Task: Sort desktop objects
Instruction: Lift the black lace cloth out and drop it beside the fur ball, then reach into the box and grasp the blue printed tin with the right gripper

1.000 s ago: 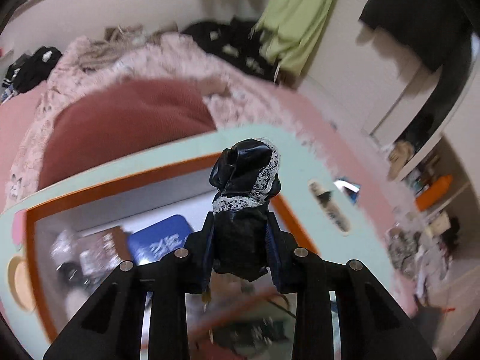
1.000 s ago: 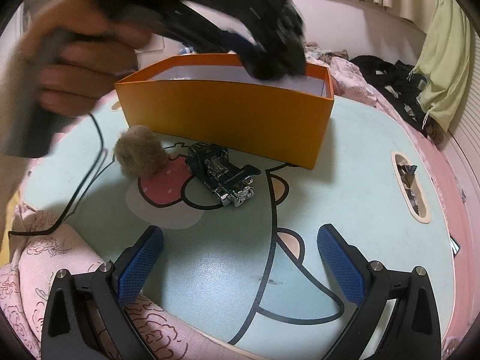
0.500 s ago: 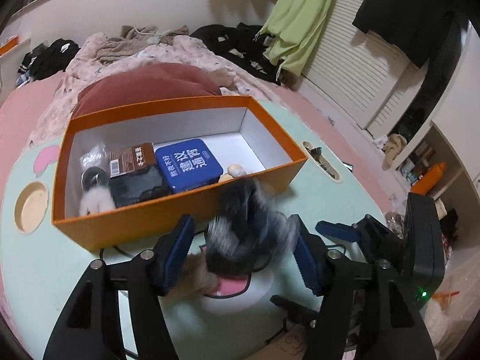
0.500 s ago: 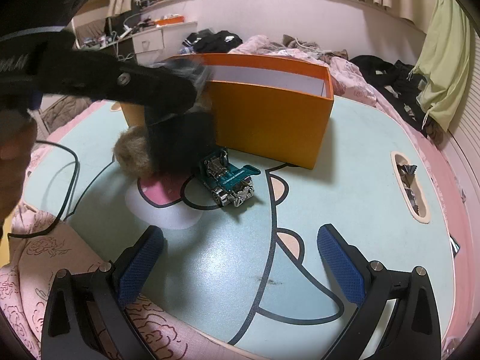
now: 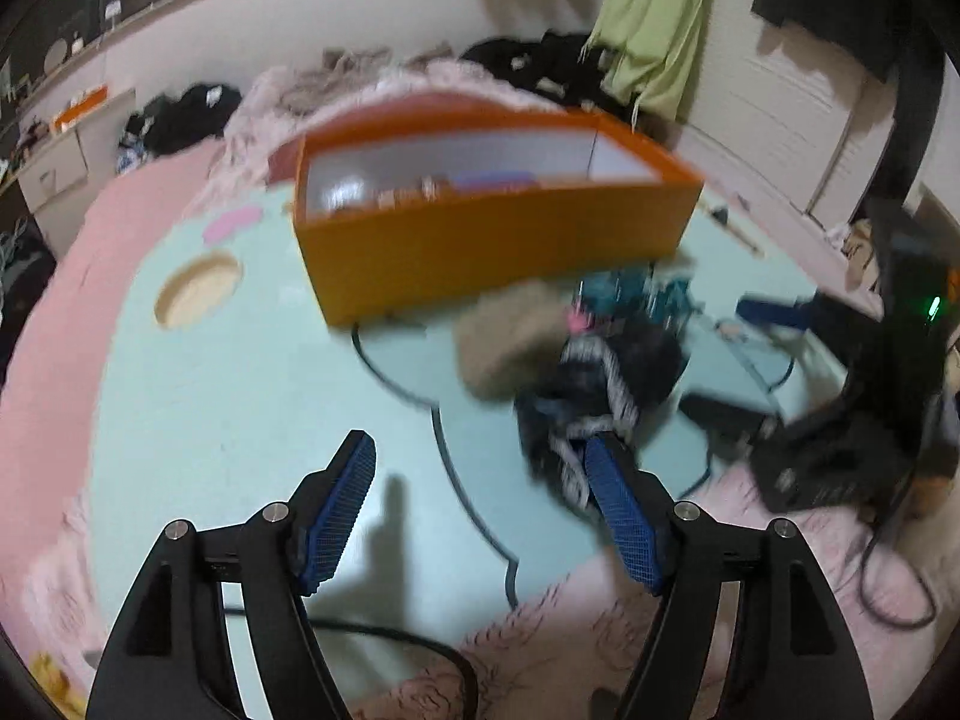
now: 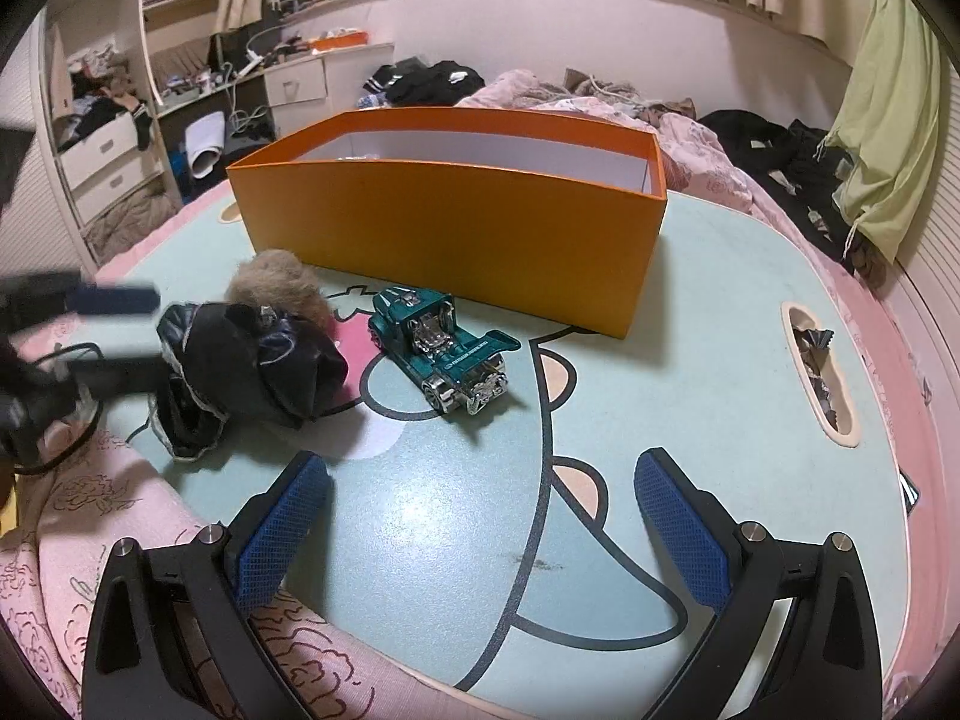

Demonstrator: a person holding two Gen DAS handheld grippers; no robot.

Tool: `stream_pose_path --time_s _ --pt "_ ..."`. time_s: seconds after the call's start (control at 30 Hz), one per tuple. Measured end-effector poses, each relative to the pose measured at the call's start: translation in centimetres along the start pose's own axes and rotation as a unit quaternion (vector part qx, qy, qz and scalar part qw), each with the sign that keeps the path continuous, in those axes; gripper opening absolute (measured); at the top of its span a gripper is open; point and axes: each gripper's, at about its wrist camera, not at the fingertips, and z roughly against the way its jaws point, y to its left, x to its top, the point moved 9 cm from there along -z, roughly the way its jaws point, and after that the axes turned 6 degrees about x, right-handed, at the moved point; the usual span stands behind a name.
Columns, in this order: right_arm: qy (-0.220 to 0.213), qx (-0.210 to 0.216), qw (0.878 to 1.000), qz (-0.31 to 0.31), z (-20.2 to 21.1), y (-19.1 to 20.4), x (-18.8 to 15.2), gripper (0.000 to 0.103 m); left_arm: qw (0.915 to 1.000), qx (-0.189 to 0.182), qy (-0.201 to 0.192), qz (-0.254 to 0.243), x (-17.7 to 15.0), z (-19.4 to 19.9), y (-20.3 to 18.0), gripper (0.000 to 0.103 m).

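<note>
Two grippers hang over the pale green table [image 6: 708, 324], both tilted down at it. The right gripper [image 6: 480, 510] is nearest the table's front edge, its blue pads spread wide over bare tabletop with nothing between them. The left gripper [image 5: 480, 480] has its jaws opening; no object sits between its fingers, though the black lace-trimmed cloth [image 6: 252, 360] lies crumpled on the table right against the tip of one finger [image 5: 618, 492], and I cannot tell whether they touch. In the right wrist view that gripper shows only as a dark blur at the left edge.

Just behind the cloth, touching it, sits a tan fuzzy ball [image 6: 279, 285]. Beside both, toward the middle of the table, a teal toy car [image 6: 444, 348] stands on its wheels, apart from the cloth. Behind these the orange box [image 6: 450, 228] stands open-topped, white inside; the left wrist view shows blurred things lying in it. A black cable [image 5: 390, 636] runs along the near table edge over the pink blanket [image 6: 78, 516]. Beyond the box lie rumpled pink bedding [image 6: 690, 138] and dark clothes [image 6: 432, 81].
</note>
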Motion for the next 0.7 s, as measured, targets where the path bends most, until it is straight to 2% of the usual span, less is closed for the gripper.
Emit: stream_pose_path --time_s 0.03,0.07,0.13,0.17,0.7 --pt "0.000 0.000 1.000 0.000 0.0 0.0 0.0 0.103 1.0000 -0.001 0.005 0.002 -0.4 -0.5 -0.1 0.073" --pt "0.000 -0.001 1.000 0.000 0.0 0.0 0.0 0.103 1.0000 0.006 0.005 -0.002 -0.7 -1.1 -0.3 0.085" --pt "0.000 0.000 1.000 0.000 0.1 0.0 -0.1 0.103 0.9991 0.038 -0.002 -0.017 -0.5 -1.6 -0.6 0.100" --pt "0.000 0.000 1.000 -0.001 0.1 -0.1 -0.1 0.103 0.9992 0.037 0.009 -0.010 -0.3 -2.0 -0.6 0.103" --pt "0.000 0.000 1.000 -0.001 0.2 -0.1 -0.3 0.103 0.9996 0.028 -0.001 -0.005 0.2 -1.6 -1.3 0.103"
